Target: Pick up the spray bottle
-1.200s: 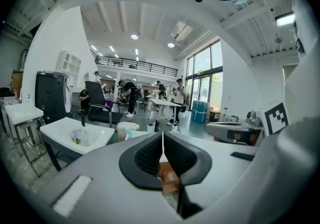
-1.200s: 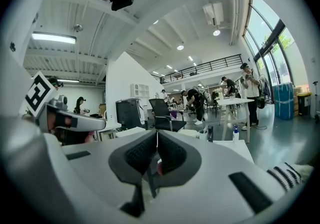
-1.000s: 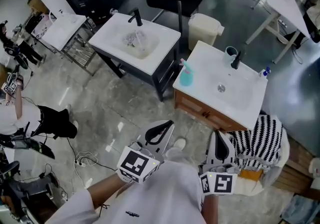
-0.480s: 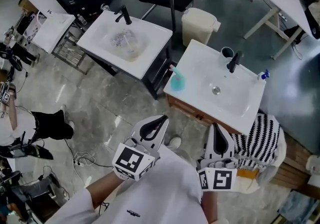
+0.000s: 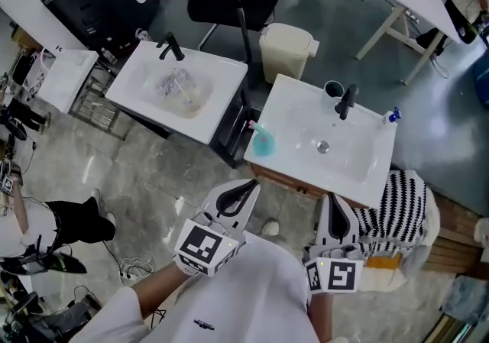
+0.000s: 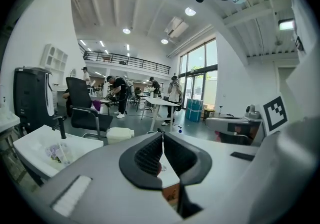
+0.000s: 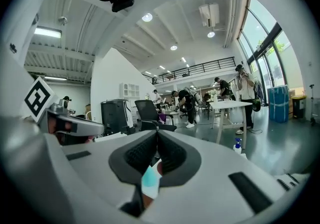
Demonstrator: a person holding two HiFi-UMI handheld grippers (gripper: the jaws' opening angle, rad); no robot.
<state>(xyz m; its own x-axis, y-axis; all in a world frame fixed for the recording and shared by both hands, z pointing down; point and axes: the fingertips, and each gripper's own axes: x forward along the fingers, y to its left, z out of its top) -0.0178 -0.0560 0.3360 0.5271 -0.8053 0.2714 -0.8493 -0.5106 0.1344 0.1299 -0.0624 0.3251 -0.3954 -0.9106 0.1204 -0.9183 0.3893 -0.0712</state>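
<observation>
The small white spray bottle with a blue trigger head (image 5: 393,114) stood upright at the rear right corner of the white rectangular washbasin top (image 5: 299,118), untouched. It was set apart from the black tap (image 5: 345,101) and the dark round cup (image 5: 333,90) just beside that tap. A teal plastic tumbler (image 5: 262,144) stood at the left edge of the same top.

Both tools were held short of the basin's front edge, well apart from the bottle. The left gripper (image 5: 255,185) was clenched, jaws pressed together with nothing between them. The right gripper (image 5: 334,199) was likewise clenched and empty. In the right gripper view the bottle (image 7: 238,145) appeared off to the right of the jaws.

A black-and-white striped cloth (image 5: 401,208) hung beside the basin. A second white basin (image 5: 131,74) stood to the left.
</observation>
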